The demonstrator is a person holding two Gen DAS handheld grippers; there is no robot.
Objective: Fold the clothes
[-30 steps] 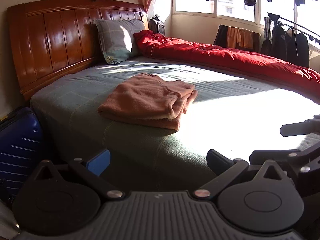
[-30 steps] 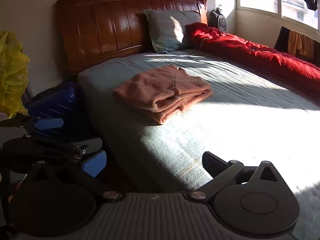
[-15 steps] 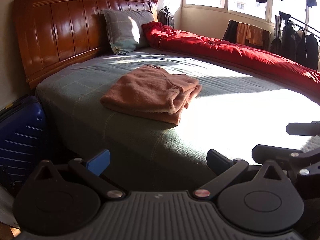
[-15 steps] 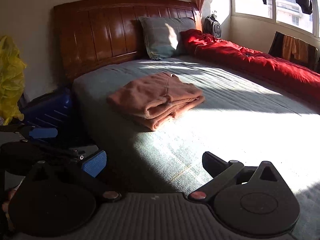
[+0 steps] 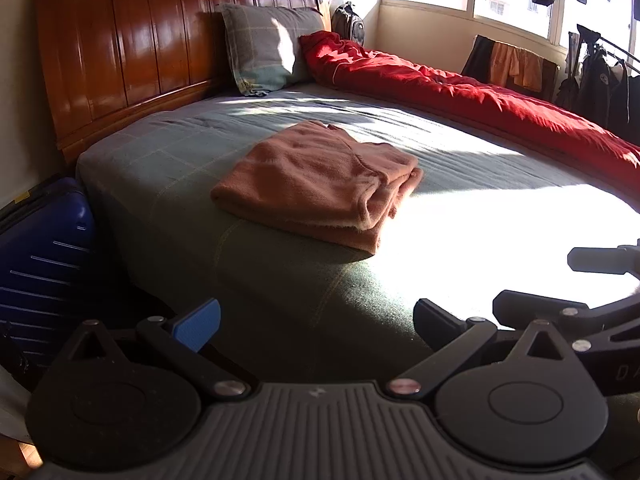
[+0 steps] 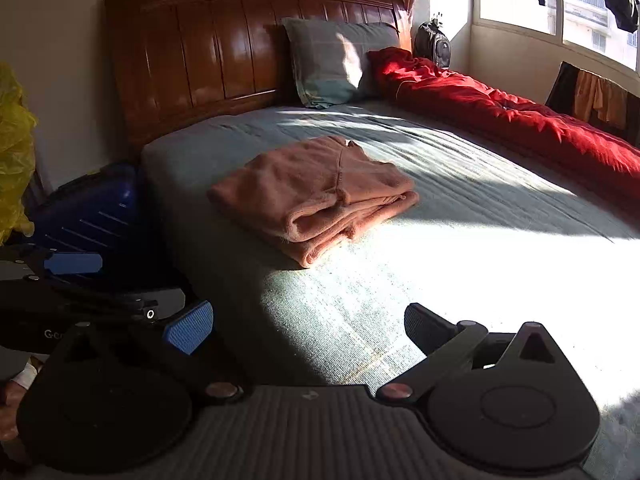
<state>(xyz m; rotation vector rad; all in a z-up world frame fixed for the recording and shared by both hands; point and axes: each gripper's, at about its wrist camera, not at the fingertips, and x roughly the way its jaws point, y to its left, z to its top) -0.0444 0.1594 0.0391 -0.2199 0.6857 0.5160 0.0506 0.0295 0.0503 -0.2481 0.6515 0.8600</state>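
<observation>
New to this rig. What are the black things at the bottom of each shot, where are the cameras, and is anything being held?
Each picture comes from a fisheye camera mounted on a hand-held gripper, looking forward along its two fingers. The black shapes at the bottom are the tool itself. The left gripper and right gripper are both open and hold nothing. Each also shows at the edge of the other's view. Ahead is a bed with a folded orange garment lying near its edge, untouched. Behind are a pillow, a red duvet and a wooden headboard; a blue suitcase stands beside the bed.

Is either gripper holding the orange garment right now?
No, the folded orange garment lies alone on the bed, both grippers open and short of it.
</observation>
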